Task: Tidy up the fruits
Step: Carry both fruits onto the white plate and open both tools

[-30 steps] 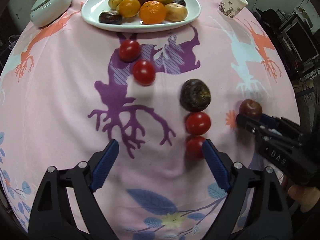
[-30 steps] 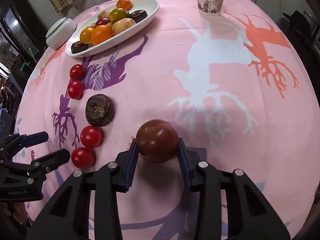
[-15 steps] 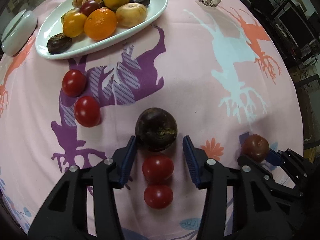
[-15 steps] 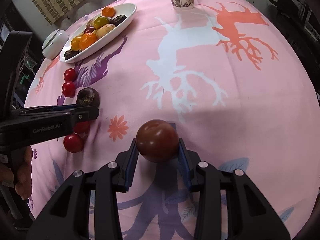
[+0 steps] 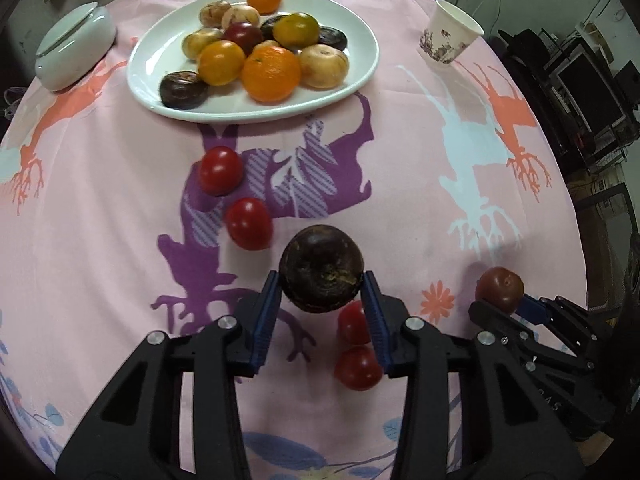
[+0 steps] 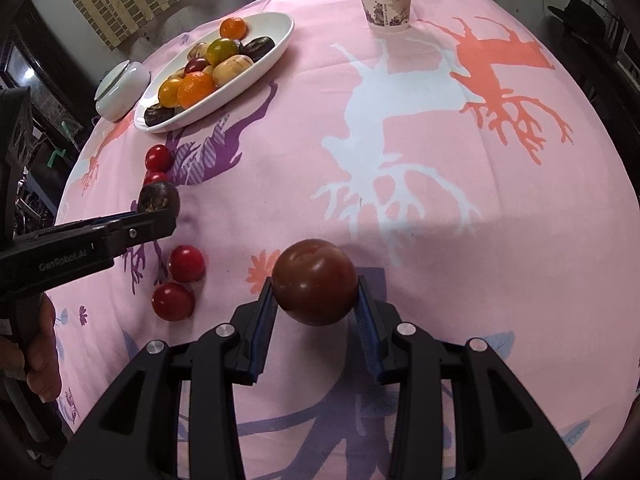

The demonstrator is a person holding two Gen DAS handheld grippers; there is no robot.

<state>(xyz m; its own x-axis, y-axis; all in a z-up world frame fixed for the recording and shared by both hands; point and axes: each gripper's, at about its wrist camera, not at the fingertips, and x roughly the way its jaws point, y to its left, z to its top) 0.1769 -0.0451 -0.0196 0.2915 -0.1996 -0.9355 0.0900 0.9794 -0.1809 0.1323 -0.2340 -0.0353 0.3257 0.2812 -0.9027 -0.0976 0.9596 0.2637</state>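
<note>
My left gripper [image 5: 322, 300] is shut on a dark brown wrinkled fruit [image 5: 322, 268] and holds it above the pink cloth; it also shows in the right wrist view [image 6: 158, 200]. My right gripper [image 6: 316, 304] is shut on a dark red plum [image 6: 315, 281], which also shows in the left wrist view [image 5: 500, 289]. Red tomatoes lie on the cloth: two ahead [image 5: 220, 170] [image 5: 249, 223] and two under the left gripper [image 5: 354, 322] [image 5: 358, 367]. A white plate [image 5: 360, 56] at the back holds several oranges, pale fruits and dark fruits.
A white lidded bowl [image 5: 70, 54] stands at the back left, beside the plate. A paper cup [image 5: 450, 42] stands at the back right. The round table drops off at the right, with dark furniture [image 5: 580, 92] beyond.
My left gripper closed on the dark brown fruit and lifted it off the cloth. My right gripper kept hold of the plum and stayed to the right.
</note>
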